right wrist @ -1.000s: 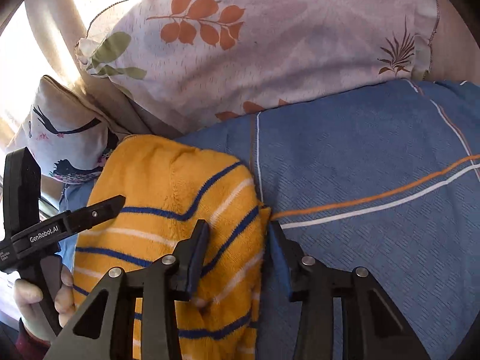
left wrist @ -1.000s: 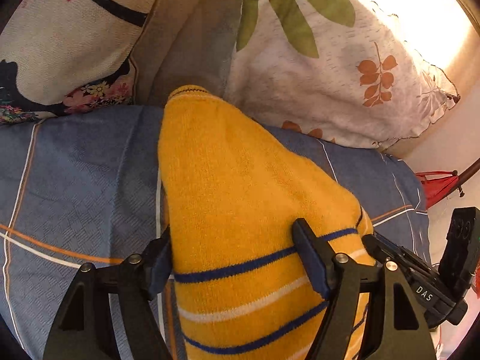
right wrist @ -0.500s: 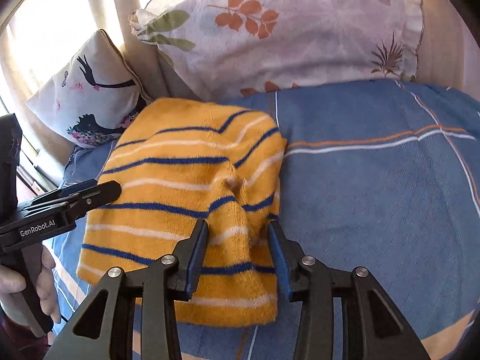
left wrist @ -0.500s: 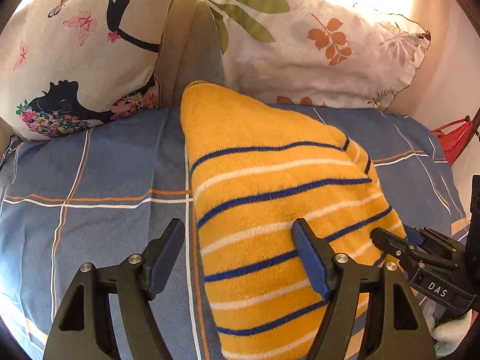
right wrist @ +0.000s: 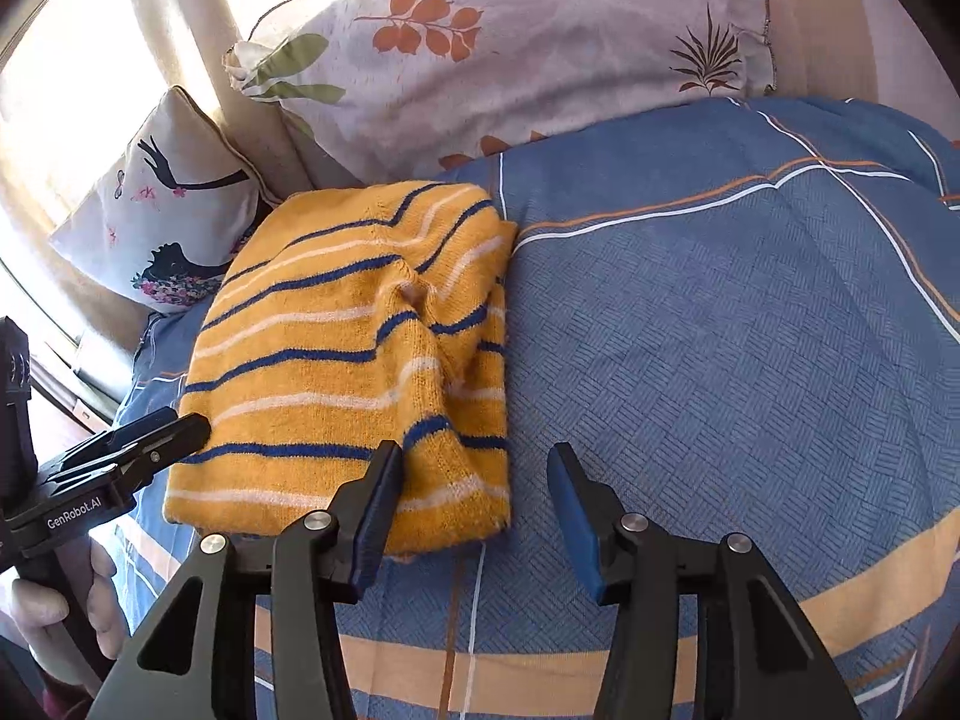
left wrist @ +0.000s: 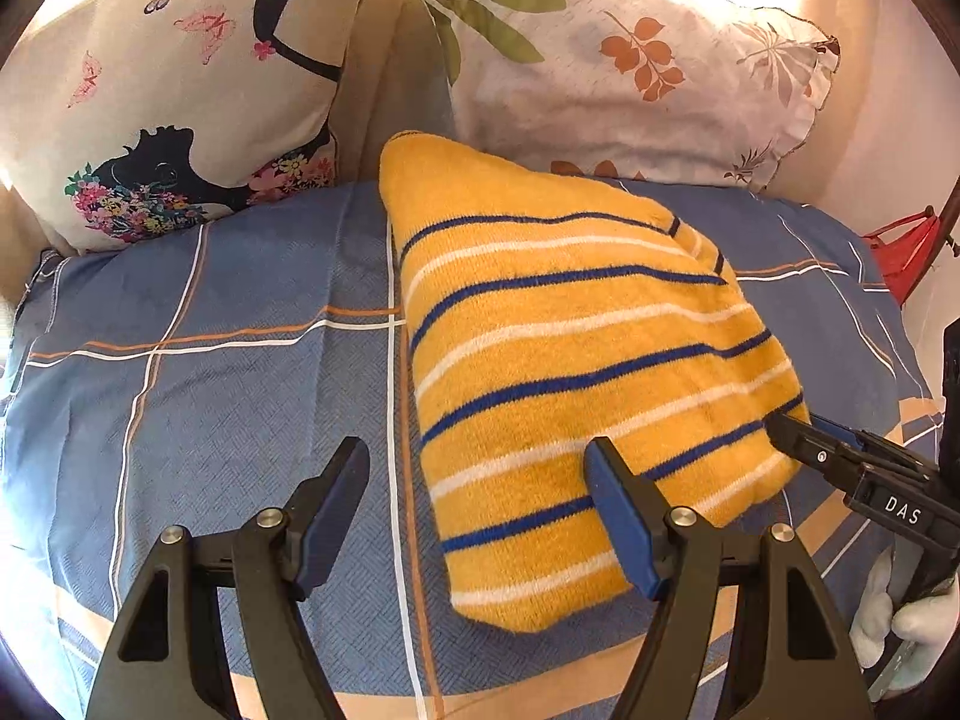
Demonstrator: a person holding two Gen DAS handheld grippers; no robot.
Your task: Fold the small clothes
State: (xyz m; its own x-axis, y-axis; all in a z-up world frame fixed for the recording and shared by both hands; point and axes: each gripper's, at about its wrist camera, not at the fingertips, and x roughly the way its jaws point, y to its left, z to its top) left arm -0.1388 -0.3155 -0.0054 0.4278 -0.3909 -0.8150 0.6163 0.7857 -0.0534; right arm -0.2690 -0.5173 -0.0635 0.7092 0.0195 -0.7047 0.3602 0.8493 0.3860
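A yellow sweater (left wrist: pixel 576 372) with blue and white stripes lies folded on the bed (left wrist: pixel 228 396). The bed has a blue checked cover. The top of the sweater sits close to two pillows at the back. One is a white pillow with leaves (left wrist: pixel 636 66). The other is a pillow with a black lady and butterflies (left wrist: pixel 162 84).

The left claw (left wrist: pixel 480 510) is spread wide and holds nothing. One of its fingers is over the near part of the sweater and the other is over the blue cover.

The right claw (right wrist: pixel 474 504) is also spread wide and holds nothing. It hangs over the near corner of the sweater, with one finger above the yellow cloth and one above the cover.

A crease runs down the side of the sweater nearest the right claw.
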